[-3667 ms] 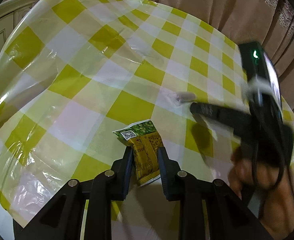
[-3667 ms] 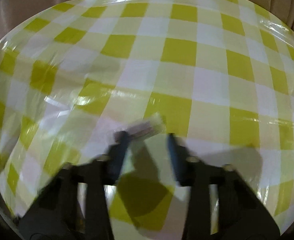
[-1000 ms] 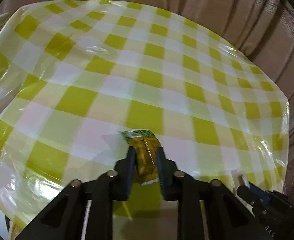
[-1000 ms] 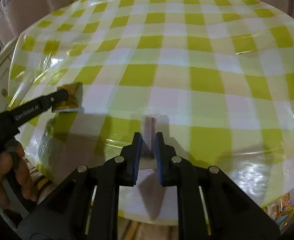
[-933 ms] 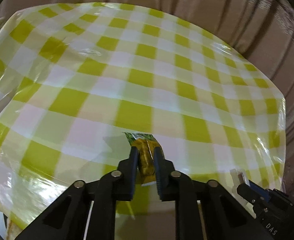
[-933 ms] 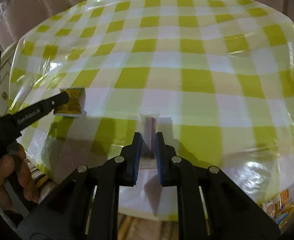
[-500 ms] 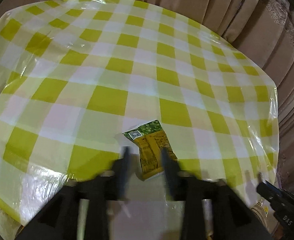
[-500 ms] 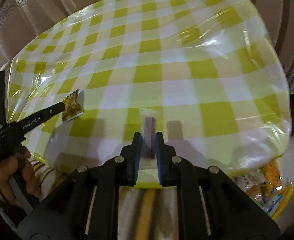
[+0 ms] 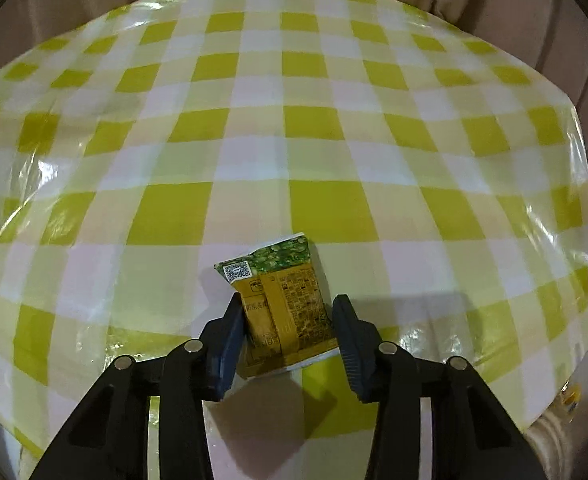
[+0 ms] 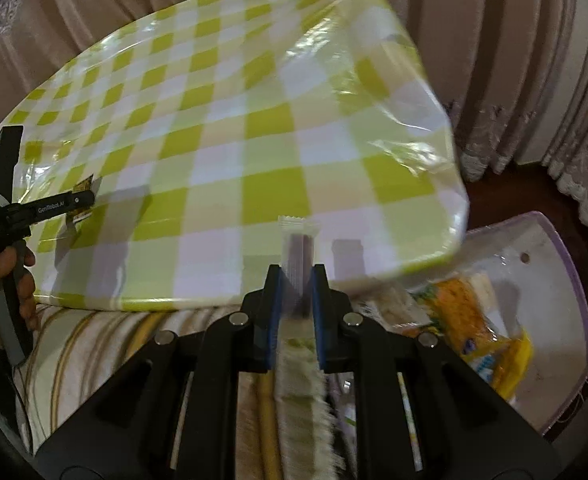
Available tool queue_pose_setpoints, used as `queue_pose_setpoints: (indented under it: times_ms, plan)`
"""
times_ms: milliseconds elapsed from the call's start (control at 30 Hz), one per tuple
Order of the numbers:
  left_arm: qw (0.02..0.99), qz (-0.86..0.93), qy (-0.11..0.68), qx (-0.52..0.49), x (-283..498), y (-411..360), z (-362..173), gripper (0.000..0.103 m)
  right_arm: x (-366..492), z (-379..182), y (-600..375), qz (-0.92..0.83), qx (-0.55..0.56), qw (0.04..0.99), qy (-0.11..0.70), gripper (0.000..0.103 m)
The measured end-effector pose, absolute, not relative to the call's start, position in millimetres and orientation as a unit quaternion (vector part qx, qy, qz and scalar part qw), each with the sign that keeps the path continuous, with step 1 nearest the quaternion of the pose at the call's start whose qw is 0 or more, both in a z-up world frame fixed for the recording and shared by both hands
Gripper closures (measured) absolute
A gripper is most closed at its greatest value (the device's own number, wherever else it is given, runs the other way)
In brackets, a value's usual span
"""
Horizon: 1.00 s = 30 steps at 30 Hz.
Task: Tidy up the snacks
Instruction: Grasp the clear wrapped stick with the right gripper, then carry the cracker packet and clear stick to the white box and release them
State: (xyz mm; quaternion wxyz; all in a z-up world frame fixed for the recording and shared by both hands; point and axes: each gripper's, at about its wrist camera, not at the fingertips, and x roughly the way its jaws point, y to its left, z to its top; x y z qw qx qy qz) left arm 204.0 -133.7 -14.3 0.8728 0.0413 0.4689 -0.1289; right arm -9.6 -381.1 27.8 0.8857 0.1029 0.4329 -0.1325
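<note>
A yellow and green snack packet (image 9: pixel 282 300) lies on the yellow checked tablecloth (image 9: pixel 294 128) near the front edge. My left gripper (image 9: pixel 288 312) is open, its fingers on either side of the packet. The packet (image 10: pixel 82 200) and the left gripper (image 10: pixel 78 199) also show at the left of the right wrist view. My right gripper (image 10: pixel 297 280) is shut on a narrow clear-wrapped snack stick (image 10: pixel 296 248) and holds it off the table's front edge.
A white tray with a purple rim (image 10: pixel 549 280) sits below the table's right corner and holds several snack packets (image 10: pixel 477 336). A striped cushion (image 10: pixel 94 344) lies in front of the table. Curtains (image 10: pixel 513 60) hang behind and to the right.
My left gripper has opened and let go of the yellow packet on the cloth. My right gripper has pulled back and turned right with the stick, bringing the tray into view.
</note>
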Motion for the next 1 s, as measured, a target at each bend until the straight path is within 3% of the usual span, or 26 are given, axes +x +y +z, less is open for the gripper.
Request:
queue_pose_setpoints:
  times_ms: [100, 500, 1000]
  plan:
    - [0.871, -0.143, 0.469, 0.037, 197.9, -135.8, -12.0, 0.067, -17.9, 26.9, -386.4, -0.141, 0.104, 0.884, 0.433, 0.086]
    - [0.860, -0.279, 0.427, 0.018, 122.2, -209.7, 23.7, 0.067, -49.2, 26.0, -409.4, -0.189, 0.095, 0.879, 0.427, 0.086]
    - [0.782, -0.442, 0.439, 0.012, 42.6, -287.9, 27.1, 0.067, -87.8, 24.8, -448.2, -0.264, 0.087, 0.867, 0.413, 0.086]
